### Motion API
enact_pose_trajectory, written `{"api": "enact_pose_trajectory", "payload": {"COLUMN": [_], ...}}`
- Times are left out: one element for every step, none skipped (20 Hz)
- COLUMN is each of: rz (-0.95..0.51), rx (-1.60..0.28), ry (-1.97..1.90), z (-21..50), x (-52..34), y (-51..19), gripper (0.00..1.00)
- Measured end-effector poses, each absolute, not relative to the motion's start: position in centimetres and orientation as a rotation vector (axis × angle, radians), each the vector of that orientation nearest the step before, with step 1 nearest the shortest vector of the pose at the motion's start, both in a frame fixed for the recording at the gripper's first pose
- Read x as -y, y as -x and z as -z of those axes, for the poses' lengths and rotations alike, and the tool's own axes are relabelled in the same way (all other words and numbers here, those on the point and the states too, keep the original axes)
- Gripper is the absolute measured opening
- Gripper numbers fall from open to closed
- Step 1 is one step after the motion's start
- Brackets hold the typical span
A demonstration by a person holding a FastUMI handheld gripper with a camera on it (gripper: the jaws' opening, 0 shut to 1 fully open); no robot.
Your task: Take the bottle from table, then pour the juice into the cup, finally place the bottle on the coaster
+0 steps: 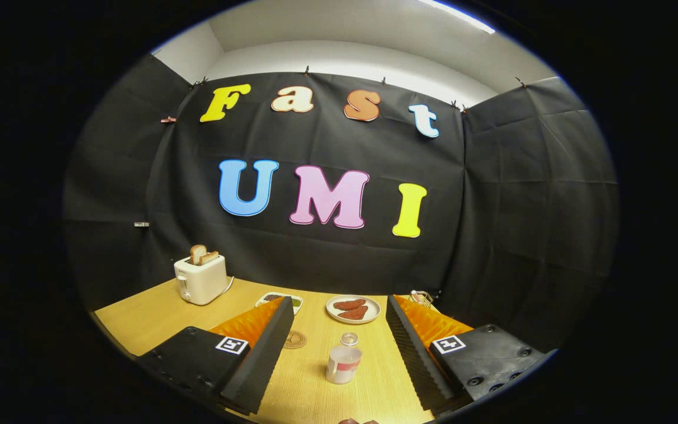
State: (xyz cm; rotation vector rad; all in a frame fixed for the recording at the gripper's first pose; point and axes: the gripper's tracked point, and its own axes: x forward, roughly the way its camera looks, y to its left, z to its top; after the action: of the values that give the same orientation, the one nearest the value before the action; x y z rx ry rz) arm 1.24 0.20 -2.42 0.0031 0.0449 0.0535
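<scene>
A small clear bottle (344, 363) with a pale cap and a red band on its label stands upright on the wooden table (150, 315), between my two fingers and a little toward the right one. My gripper (339, 315) is open wide, its fingers on either side of the bottle without touching it. A small clear cup (349, 338) stands just beyond the bottle. A round brown coaster (295, 339) lies flat on the table next to the left finger, left of the cup.
A white toaster (200, 278) with bread slices stands at the table's back left. A white plate (353, 309) with reddish-brown pieces sits beyond the cup. A small tray (280, 300) lies beside it. A wire object (421, 297) shows behind the right finger.
</scene>
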Motion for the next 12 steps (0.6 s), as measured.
{"api": "enact_pose_trajectory", "payload": {"rz": [-0.056,-0.059,-0.063,-0.067,-0.072,-0.077,-0.084,-0.089,-0.096,-0.1,-0.103,-0.105], "rx": [-0.046,-0.046,-0.047,-0.048,-0.049,-0.049,-0.047,-0.046,-0.046,-0.045,-0.044,-0.042], "ry": [-0.007,-0.011,-0.013,-0.015,-0.014,-0.012,-0.011,-0.012,-0.016,-0.019,-0.024,-0.027], "z": [2.5,2.5,2.5,2.7,2.8,3.1,3.2,3.3,3.6,3.8,4.0,4.3], "x": [-0.2,-0.2,-0.3,-0.3,-0.4,-0.5,-0.5,-0.5,-0.6,-0.6,-0.6,-0.5], "y": [-1.3,-1.4,-1.5,-1.7,-1.9,-2.0,-2.1,-2.3,-2.5,-2.8,-3.0,-3.3], "gripper": [0.97,0.97,0.97,0.97,0.97,0.97,0.97,0.97,0.97,0.97,0.97,0.97]}}
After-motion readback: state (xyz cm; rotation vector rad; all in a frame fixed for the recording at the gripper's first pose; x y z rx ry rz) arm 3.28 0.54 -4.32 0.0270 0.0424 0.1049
